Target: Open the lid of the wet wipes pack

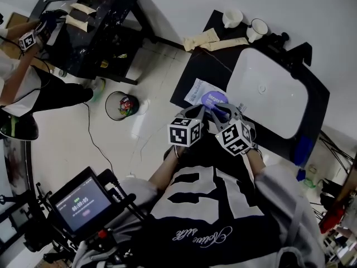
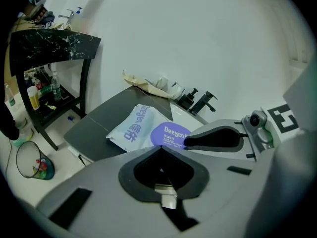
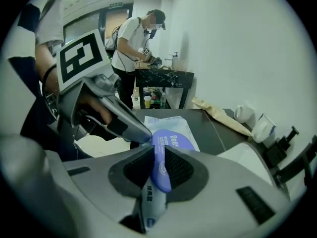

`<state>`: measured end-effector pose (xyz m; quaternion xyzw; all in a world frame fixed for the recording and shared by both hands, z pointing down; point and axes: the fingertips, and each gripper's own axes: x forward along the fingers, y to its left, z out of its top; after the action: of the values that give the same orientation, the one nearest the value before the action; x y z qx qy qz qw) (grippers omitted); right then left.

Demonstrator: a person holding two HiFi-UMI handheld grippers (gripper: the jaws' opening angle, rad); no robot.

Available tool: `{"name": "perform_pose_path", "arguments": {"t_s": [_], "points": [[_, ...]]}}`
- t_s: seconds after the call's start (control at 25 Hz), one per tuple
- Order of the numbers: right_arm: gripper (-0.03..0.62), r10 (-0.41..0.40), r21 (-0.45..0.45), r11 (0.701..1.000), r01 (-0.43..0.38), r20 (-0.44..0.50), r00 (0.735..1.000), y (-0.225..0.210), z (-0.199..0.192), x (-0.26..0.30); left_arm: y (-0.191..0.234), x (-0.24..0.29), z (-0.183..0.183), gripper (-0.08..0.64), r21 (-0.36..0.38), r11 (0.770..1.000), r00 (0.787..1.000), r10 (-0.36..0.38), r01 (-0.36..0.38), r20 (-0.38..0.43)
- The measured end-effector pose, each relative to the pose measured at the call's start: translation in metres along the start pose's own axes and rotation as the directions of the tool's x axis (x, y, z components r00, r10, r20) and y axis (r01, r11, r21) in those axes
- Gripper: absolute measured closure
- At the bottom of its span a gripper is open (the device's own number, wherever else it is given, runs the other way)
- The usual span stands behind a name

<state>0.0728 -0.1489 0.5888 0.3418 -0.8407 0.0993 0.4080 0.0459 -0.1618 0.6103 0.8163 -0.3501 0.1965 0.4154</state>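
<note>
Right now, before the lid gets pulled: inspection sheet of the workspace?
Surface: dark counter, white sink, black faucet.
Job's things: wet wipes pack at the counter's near edge; purple lid not visibly lifted.
Clutter: cup, mug, beige cloth at the back.
Grippers: right gripper tongs shut on the pack; left gripper tongs together at the lid's edge, grip unclear.
Cables: one cable on the floor.
Surroundings: trash bin, timer screen, second person at a black table.

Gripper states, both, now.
Left gripper: shut, tips by the lid; whether it grips the lid cannot be told.
Right gripper: shut on the pack.
</note>
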Motion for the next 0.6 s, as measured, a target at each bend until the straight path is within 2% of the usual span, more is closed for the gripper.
{"name": "perform_pose_path", "arguments": {"t_s": [0.24,0.48,0.6], "points": [[0.541,0.008,-0.130,0.991,-0.014,-0.047,0.999,0.007,0.001,0.000,0.000,0.000,-0.001,0.561,-0.030,0.999,1.000,-0.018,0.018,0.002],[0.541,0.009,-0.175,0.984,-0.025,-0.092,0.996,0.015,0.009,0.007,0.003,-0.006,-0.001,0.561,-0.033,0.999,0.999,-0.040,0.040,-0.016],[0.540,-0.015,-0.280,0.960,-0.020,-0.123,0.992,0.018,0.008,0.010,0.003,-0.006,-0.002,0.561,-0.028,0.998,0.998,-0.052,0.051,-0.022]]}}
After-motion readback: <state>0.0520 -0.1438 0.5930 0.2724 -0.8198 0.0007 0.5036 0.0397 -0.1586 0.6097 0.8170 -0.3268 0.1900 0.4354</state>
